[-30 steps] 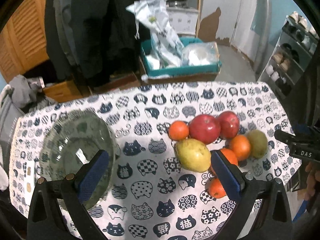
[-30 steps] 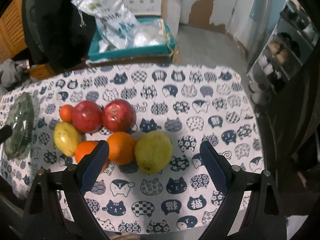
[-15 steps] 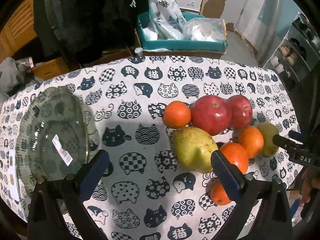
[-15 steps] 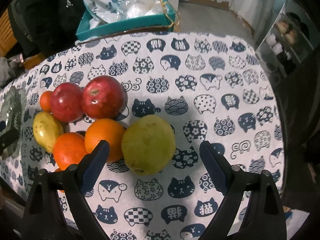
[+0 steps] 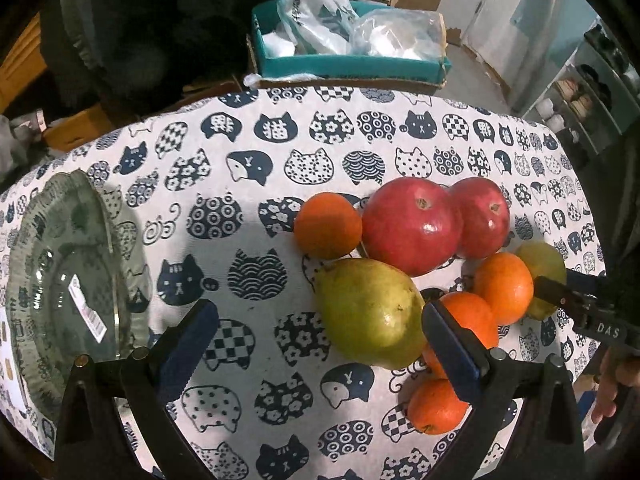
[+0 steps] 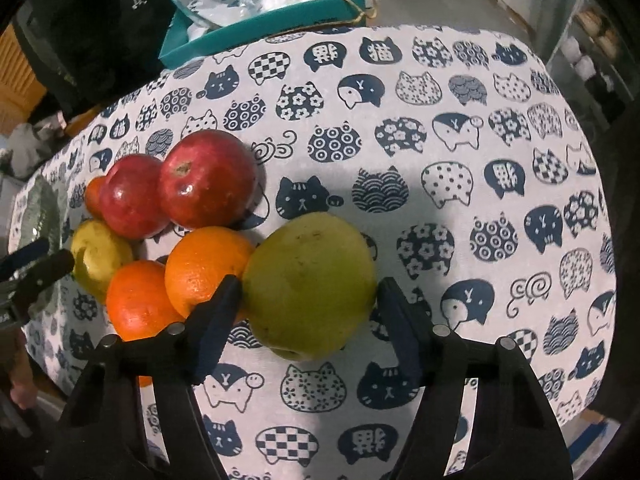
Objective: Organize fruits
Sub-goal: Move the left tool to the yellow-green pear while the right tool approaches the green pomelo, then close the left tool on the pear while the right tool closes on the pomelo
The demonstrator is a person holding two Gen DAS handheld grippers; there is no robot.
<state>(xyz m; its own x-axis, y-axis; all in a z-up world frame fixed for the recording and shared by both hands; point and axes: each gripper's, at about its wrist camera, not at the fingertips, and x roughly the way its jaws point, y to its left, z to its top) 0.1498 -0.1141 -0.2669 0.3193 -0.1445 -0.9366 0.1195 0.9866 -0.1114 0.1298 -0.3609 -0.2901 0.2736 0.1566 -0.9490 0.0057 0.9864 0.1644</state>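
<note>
A cluster of fruit lies on the cat-print tablecloth: two red apples (image 5: 412, 226), several oranges (image 5: 328, 226) and two green-yellow pears. My right gripper (image 6: 310, 304) has narrowed around the larger pear (image 6: 310, 286), a finger at each side; contact is not clear. My left gripper (image 5: 320, 338) is open, low over the cloth, with the other pear (image 5: 370, 312) just inside its right finger. A clear glass plate (image 5: 60, 284) lies at the left edge of the table.
A teal box (image 5: 348, 64) with plastic bags stands behind the table. Dark clothing hangs at the back left. Shelves with shoes (image 5: 580, 92) stand at the right. The right gripper's tip (image 5: 560, 296) shows at the left wrist view's right edge.
Both grippers have moved down and closer to the fruit. The right gripper's fingers have closed in from wide open to the sides of the larger pear.
</note>
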